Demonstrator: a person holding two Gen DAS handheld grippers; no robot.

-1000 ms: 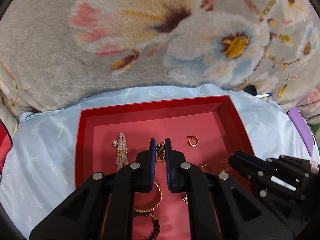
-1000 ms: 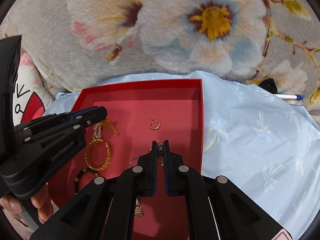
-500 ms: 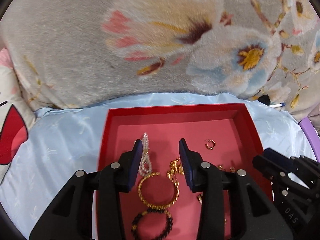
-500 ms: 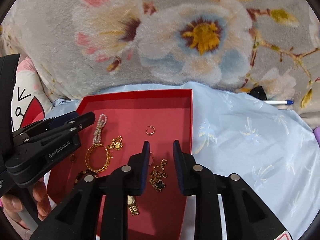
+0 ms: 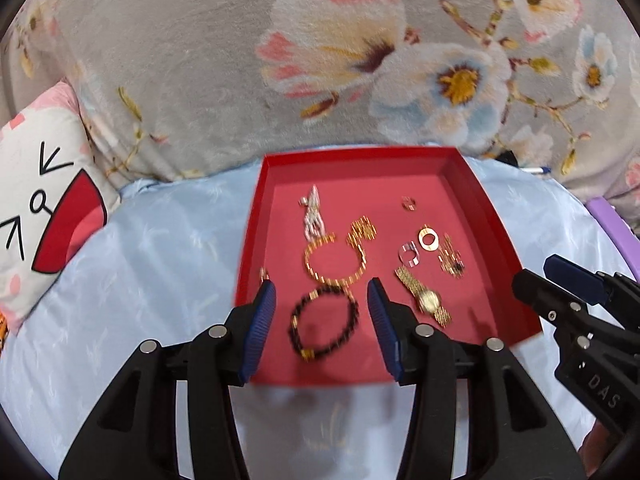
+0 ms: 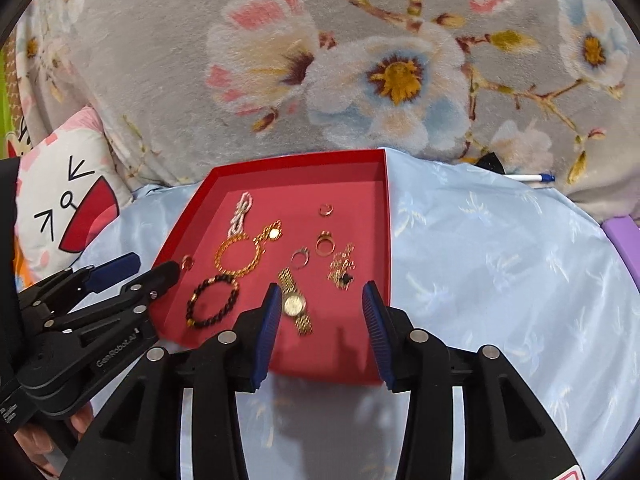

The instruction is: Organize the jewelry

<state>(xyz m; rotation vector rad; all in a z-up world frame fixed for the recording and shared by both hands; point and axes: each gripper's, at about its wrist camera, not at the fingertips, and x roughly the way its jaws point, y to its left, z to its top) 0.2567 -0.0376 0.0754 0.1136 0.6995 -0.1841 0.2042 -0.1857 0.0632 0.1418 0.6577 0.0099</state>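
Observation:
A red tray (image 5: 472, 200) (image 6: 384, 216) lies on a light blue cloth and holds loose jewelry: a black bead bracelet (image 5: 323, 324) (image 6: 212, 306), a gold chain bracelet (image 5: 334, 260) (image 6: 238, 256), a pearl piece (image 5: 312, 216) (image 6: 240, 216), a gold watch (image 5: 424, 298) (image 6: 294, 302), several rings (image 5: 428, 238) (image 6: 324, 242) and a gold necklace (image 6: 342, 268). My left gripper (image 5: 322, 300) is open and empty above the tray's near edge, over the black bracelet. My right gripper (image 6: 320, 300) is open and empty above the tray's near right part, by the watch.
A grey flowered blanket (image 5: 360, 60) rises behind the cloth. A white and red cushion (image 5: 44, 184) lies at the left. A pen (image 6: 528, 177) lies at the back right, and a purple object (image 5: 616, 228) is at the right edge.
Both grippers went from shut to wide open, letting go of gold chain pieces, and pulled back toward me. More of the tray and its jewelry shows now.

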